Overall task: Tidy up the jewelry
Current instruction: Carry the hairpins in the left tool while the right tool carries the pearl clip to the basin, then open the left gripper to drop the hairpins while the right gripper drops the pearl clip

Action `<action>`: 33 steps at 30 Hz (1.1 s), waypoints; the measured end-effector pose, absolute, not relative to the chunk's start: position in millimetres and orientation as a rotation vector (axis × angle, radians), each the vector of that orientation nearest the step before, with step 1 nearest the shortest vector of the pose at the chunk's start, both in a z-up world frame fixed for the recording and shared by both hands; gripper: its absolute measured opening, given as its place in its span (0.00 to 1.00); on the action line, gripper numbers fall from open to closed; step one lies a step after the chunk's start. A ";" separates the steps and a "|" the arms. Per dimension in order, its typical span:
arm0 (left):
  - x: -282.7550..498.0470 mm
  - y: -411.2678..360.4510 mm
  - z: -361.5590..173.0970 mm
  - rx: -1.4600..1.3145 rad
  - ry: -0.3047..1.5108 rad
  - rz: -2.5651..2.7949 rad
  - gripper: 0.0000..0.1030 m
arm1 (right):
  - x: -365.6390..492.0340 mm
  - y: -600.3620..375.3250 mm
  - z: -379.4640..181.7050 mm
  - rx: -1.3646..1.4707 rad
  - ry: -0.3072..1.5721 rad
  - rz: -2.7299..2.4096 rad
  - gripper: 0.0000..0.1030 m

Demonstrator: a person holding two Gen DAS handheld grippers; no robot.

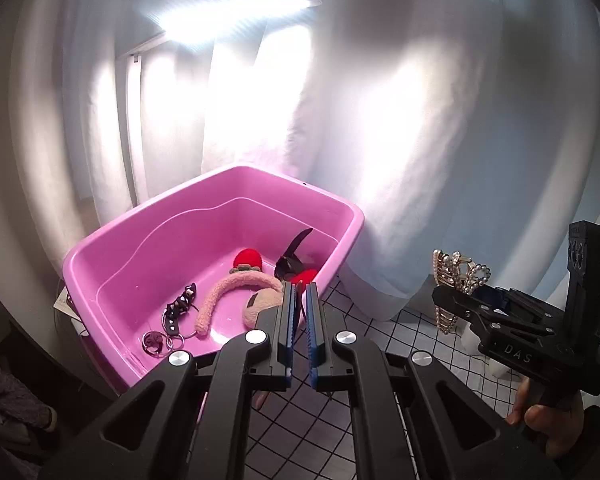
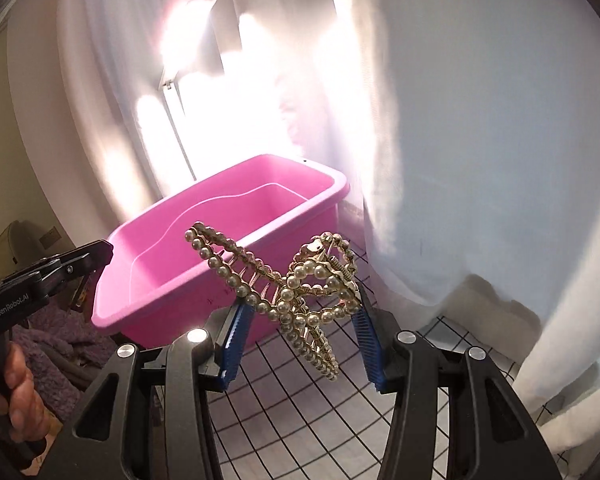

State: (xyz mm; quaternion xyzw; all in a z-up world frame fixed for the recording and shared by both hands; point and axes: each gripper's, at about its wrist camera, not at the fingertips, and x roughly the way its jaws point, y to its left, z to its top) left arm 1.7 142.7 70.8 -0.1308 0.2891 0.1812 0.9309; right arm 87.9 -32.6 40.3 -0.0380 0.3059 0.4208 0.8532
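Right gripper (image 2: 298, 322): nearest our lens, its blue pads closed on the pearl hair claw (image 2: 284, 286), which was held aloft, clear of the table (image 2: 300, 420).
Pearl hair claw: gold frame set with pearls, teeth visible; short of the pink tub (image 2: 140, 312) and not yet over its rim.
Left gripper (image 1: 299, 330): we saw its pads nearly together with only a thin dark sliver between them; whether it pinched anything we could not tell.
Pink tub: stood on the grid-patterned table against the white curtain (image 1: 460, 140); it held a plush pink headband (image 1: 228, 300), red pompoms (image 1: 248, 258), a black hair clip (image 1: 294, 260) and a chain with rings (image 1: 172, 322).
Step in hand: we judged it the carry of the claw toward the tub.
Next move: we judged it called for bringing the claw above the tub's open space, then opening the pads to drop it clear of the rim.
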 end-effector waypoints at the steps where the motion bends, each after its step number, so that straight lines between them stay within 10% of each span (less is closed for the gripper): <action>1: 3.7 154.2 74.1 -0.259 0.592 0.362 0.06 | 89.6 -20.8 44.9 -0.068 0.642 0.888 0.46; 16: 35.6 312.2 39.9 -0.399 0.744 0.364 0.06 | 124.2 123.4 50.7 -0.055 0.747 0.929 0.46; 33: 66.3 326.4 -13.3 -0.434 0.982 0.382 0.07 | 155.4 178.4 -2.3 -0.179 0.962 0.817 0.46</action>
